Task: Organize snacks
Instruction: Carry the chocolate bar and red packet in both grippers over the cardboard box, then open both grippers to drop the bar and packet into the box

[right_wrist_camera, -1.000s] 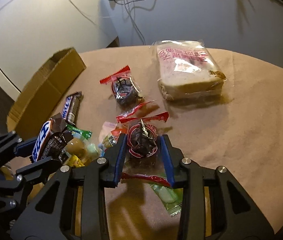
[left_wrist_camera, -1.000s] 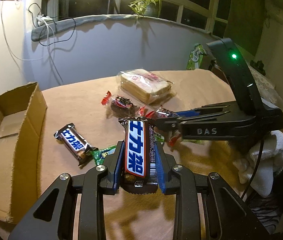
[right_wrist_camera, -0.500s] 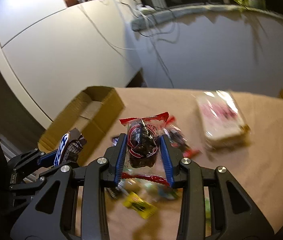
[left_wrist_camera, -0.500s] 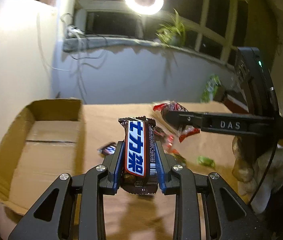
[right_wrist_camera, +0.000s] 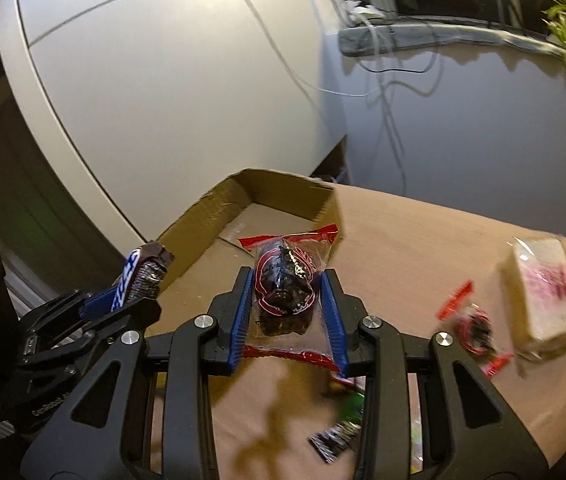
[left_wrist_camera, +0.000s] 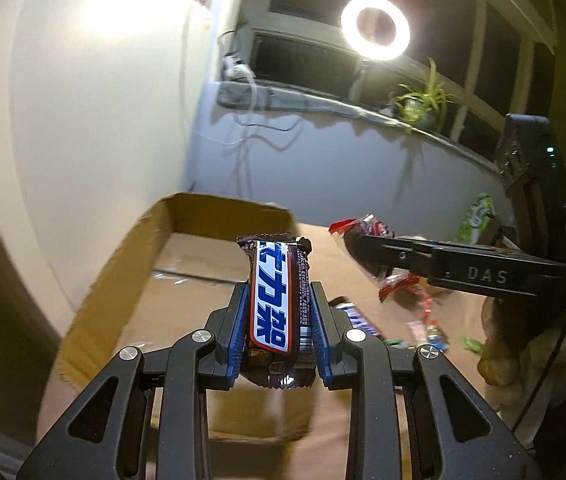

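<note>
Cardboard box (left_wrist_camera: 187, 264) ahead, loose sweets (right_wrist_camera: 473, 326) beside wrapped bread (right_wrist_camera: 545, 294).

Tan table (right_wrist_camera: 423, 240) bears cardboard box (right_wrist_camera: 219, 208), wrapped bread (right_wrist_camera: 543, 292), scattered sweets (right_wrist_camera: 471, 324).

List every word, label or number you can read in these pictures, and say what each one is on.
"DAS": on the side of the right claw, seen from the left wrist.
"士力架": white band of the chocolate bar held in the left claw.
Fine print and barcode on that bar: too small to read.
Pink print on the bread pack: blurred.
Red-edged snack packet: no legible text.
</note>
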`<state>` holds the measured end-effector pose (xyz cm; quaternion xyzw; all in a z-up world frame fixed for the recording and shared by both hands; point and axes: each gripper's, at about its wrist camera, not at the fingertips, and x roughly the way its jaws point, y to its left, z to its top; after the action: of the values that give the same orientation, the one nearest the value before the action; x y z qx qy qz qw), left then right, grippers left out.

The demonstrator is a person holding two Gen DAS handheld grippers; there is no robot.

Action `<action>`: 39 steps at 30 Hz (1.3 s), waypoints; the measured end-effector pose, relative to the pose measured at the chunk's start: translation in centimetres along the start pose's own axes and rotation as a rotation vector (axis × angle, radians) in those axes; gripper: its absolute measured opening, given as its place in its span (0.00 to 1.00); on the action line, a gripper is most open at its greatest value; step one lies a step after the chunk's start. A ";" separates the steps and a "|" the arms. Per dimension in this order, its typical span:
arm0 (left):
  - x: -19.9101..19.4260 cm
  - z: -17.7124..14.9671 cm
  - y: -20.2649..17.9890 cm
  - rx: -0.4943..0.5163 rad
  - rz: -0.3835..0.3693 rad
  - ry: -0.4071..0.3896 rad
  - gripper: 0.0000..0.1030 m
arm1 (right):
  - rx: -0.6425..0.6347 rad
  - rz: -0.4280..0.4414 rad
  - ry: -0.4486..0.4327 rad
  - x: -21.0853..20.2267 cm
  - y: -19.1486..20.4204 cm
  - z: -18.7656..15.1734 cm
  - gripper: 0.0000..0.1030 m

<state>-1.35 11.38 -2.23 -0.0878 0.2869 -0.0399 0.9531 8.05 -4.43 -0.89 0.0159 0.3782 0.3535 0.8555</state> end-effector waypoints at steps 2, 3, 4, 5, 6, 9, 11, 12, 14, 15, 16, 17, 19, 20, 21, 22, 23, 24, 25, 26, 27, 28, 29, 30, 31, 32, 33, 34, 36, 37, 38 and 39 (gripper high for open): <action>-0.3 -0.3 1.1 -0.012 0.024 0.001 0.27 | -0.024 0.000 0.009 1.0 1.0 0.2 0.34; -0.2 -0.3 1.4 -0.016 0.032 0.000 0.27 | -0.034 0.003 0.017 1.5 1.6 0.2 0.34; -0.3 -0.4 1.8 -0.021 0.041 0.001 0.27 | -0.039 0.007 0.022 1.8 1.9 0.2 0.34; -0.3 -0.5 2.1 -0.025 0.045 0.002 0.27 | -0.044 0.014 0.026 2.2 2.3 0.2 0.34; -0.3 -0.5 2.3 -0.029 0.048 0.003 0.27 | -0.051 0.020 0.031 2.6 2.7 0.2 0.35; -0.3 -0.7 2.9 -0.037 0.058 0.007 0.27 | -0.076 0.025 0.043 3.5 3.8 0.2 0.35; -0.3 -0.8 3.2 -0.044 0.063 0.009 0.27 | -0.081 0.031 0.051 4.1 4.2 0.2 0.35; -0.3 -0.8 3.3 -0.046 0.064 0.009 0.27 | -0.081 0.033 0.057 4.5 4.3 0.2 0.35; -0.5 -0.9 3.6 -0.049 0.072 0.009 0.27 | -0.084 0.037 0.064 5.0 4.5 0.1 0.35; -0.5 -0.9 3.6 -0.051 0.075 0.009 0.27 | -0.087 0.038 0.067 5.2 4.6 0.1 0.39; -0.4 -0.8 3.7 -0.053 0.078 0.008 0.27 | -0.089 0.039 0.071 5.3 4.6 0.1 0.43; -0.4 -0.7 3.7 -0.054 0.079 0.008 0.27 | -0.090 0.036 0.069 5.3 4.6 0.0 0.51; -0.5 -0.7 3.6 -0.051 0.080 0.005 0.27 | -0.085 0.026 0.059 5.4 4.5 0.1 0.63; -0.5 -0.7 3.6 -0.050 0.084 0.004 0.27 | -0.081 0.023 0.052 5.4 4.4 0.1 0.68; -0.5 -0.7 3.5 -0.047 0.089 0.002 0.27 | -0.075 0.022 0.048 5.2 4.3 0.2 0.70; -0.4 -0.7 3.5 -0.046 0.090 0.003 0.27 | -0.070 0.021 0.044 5.1 4.1 0.3 0.71; -0.3 -0.6 3.5 -0.047 0.088 0.004 0.27 | -0.064 0.020 0.038 4.9 4.0 0.3 0.72; -0.3 -0.6 3.4 -0.047 0.084 0.004 0.27 | -0.062 0.018 0.034 4.7 3.8 0.4 0.74; -0.3 -0.6 3.3 -0.046 0.082 0.003 0.27 | -0.061 0.015 0.030 4.5 3.7 0.5 0.75; -0.3 -0.5 3.2 -0.044 0.080 0.000 0.27 | -0.060 0.011 0.024 4.2 3.5 0.5 0.76; -0.3 -0.5 3.0 -0.041 0.077 -0.003 0.27 | -0.060 0.008 0.022 4.0 3.4 0.6 0.77; -0.3 -0.4 2.8 -0.040 0.074 -0.004 0.27 | -0.061 0.005 0.021 3.8 3.2 0.6 0.77; -0.3 -0.3 2.6 -0.038 0.066 -0.006 0.27 | -0.061 0.001 0.019 3.5 2.9 0.6 0.78; -0.3 -0.3 2.4 -0.037 0.059 -0.007 0.27 | -0.062 -0.002 0.017 3.2 2.7 0.5 0.78; -0.3 -0.2 2.2 -0.035 0.051 -0.008 0.27 | -0.063 -0.007 0.015 2.8 2.3 0.5 0.78; -0.3 -0.2 1.9 -0.032 0.044 -0.010 0.27 | -0.065 -0.015 0.014 2.4 1.9 0.4 0.78; -0.3 -0.1 1.6 -0.028 0.036 -0.012 0.27 | -0.067 -0.026 0.014 2.0 1.4 0.3 0.78; -0.3 -0.1 1.3 -0.025 0.029 -0.012 0.27 | -0.069 -0.041 0.014 1.6 0.9 0.1 0.78; -0.2 0.0 0.6 -0.016 0.015 -0.011 0.27 | -0.067 -0.060 0.015 0.8 -0.3 -0.2 0.78; -0.1 0.0 0.2 -0.011 0.007 -0.009 0.27 | -0.061 -0.068 0.013 0.2 -0.9 -0.4 0.78; 0.1 0.1 -0.3 -0.006 -0.002 -0.005 0.27 | -0.054 -0.079 0.010 -0.3 -1.6 -0.7 0.78; 0.2 0.1 -0.8 0.002 -0.013 0.000 0.27 | -0.049 -0.092 0.010 -0.9 -2.4 -1.0 0.78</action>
<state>-1.18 10.57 -2.11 -0.0886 0.2863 -0.0466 0.9529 8.37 -7.02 -1.69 -0.0241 0.3740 0.3230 0.8690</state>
